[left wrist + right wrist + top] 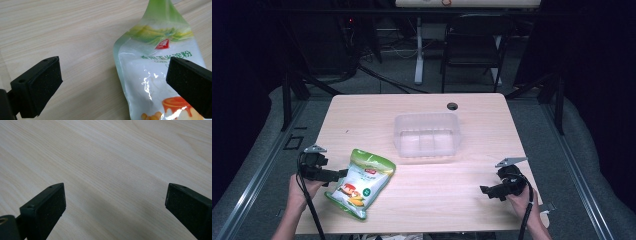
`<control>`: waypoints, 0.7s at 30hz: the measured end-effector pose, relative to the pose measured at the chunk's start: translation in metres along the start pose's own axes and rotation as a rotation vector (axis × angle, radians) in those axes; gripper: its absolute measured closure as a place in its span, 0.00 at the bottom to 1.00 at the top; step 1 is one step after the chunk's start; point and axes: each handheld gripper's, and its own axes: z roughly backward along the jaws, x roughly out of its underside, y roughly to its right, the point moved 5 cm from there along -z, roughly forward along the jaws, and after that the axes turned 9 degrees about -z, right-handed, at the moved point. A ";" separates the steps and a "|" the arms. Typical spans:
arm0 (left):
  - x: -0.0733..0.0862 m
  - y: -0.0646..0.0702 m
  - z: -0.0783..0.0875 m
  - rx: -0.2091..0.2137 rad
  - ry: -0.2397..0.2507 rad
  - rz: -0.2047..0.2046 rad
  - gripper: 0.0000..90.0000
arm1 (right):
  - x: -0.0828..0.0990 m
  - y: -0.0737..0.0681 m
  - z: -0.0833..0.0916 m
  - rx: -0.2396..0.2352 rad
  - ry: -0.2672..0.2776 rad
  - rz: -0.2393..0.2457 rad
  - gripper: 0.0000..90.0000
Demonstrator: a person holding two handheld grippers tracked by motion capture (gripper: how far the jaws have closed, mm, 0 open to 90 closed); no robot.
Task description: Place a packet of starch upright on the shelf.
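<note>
1. The left gripper point(343, 174) is sitting at the lower left of the high view, held in a hand point(301, 189). Its jaws are standing wide open and are pinching nothing.
2. In the left gripper view, the bag point(155, 75) is lying in the right half of the frame. One jaw is hanging over bare wood on the left. The other jaw is hanging over the bag's right part. The bag's left edge is running down the gap between them, nearer the right jaw.
3. In the high view, the green and white bag point(362, 182) is lying flat at the lower left of the table point(472, 200), just beside the left gripper. Its bottom corner is coming close to the table's near edge.
4. The right gripper point(484, 190) is sitting at the lower right of the high view, near the table's right edge. Its jaws are open too, with bare wood between them in the right gripper view.
5. A clear plastic box point(427, 135) is standing in the middle of the frame, well apart from the bag and both grippers.
6. A wide strip of bare wood is lying between the two grippers along the near side. More bare wood is lying behind the box, up to a small dark hole point(452, 106) near the far edge.
</note>
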 end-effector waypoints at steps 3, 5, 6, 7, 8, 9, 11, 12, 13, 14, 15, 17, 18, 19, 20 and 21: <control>-0.001 0.000 0.000 0.013 0.002 0.004 0.00 | 0.000 0.000 0.000 0.003 0.004 -0.002 0.03; -0.002 0.001 0.001 0.027 0.011 0.005 0.00 | 0.000 0.000 0.000 0.003 0.002 -0.003 0.03; -0.002 0.001 0.001 0.031 0.015 0.006 0.00 | 0.000 0.000 0.000 0.003 0.001 0.001 0.03; -0.002 0.001 0.001 0.031 0.015 0.006 0.00 | 0.000 0.000 0.000 0.003 0.001 0.001 0.03; -0.004 0.001 0.002 0.037 0.023 0.009 0.00 | 0.000 0.000 0.000 0.008 0.005 -0.001 0.03; -0.005 0.001 0.003 0.043 0.025 0.005 0.00 | 0.000 0.000 0.000 0.006 0.005 -0.003 0.03; -0.006 0.003 0.003 0.063 0.037 0.009 0.00 | 0.000 -0.001 0.001 0.003 0.010 -0.002 0.03; -0.007 0.003 0.003 0.068 0.035 0.008 0.00 | 0.000 -0.001 0.001 0.002 0.011 -0.002 0.03; -0.008 0.004 0.003 0.071 0.035 0.007 0.00 | 0.000 -0.002 0.001 -0.002 0.011 -0.002 0.03; -0.010 0.004 0.003 0.075 0.043 0.003 0.00 | 0.000 -0.002 0.001 -0.002 0.012 0.001 0.03; -0.011 0.004 0.003 0.079 0.049 0.009 0.00 | 0.000 -0.002 0.000 -0.001 0.010 0.003 0.03; -0.014 0.003 0.003 0.080 0.055 0.006 0.00 | -0.001 -0.002 0.000 0.000 0.012 0.000 0.03; -0.015 0.003 0.003 0.091 0.056 0.006 0.00 | -0.001 -0.002 0.000 -0.002 0.014 -0.001 0.03; -0.017 0.003 0.002 0.089 0.065 0.010 0.00 | -0.001 -0.001 0.000 0.000 0.015 -0.001 0.03; -0.018 0.003 0.001 0.095 0.063 0.006 0.00 | -0.001 -0.001 0.000 -0.004 0.012 0.000 0.03; -0.018 0.003 0.001 0.095 0.063 0.006 0.00 | -0.001 -0.001 0.000 -0.004 0.012 0.000 0.03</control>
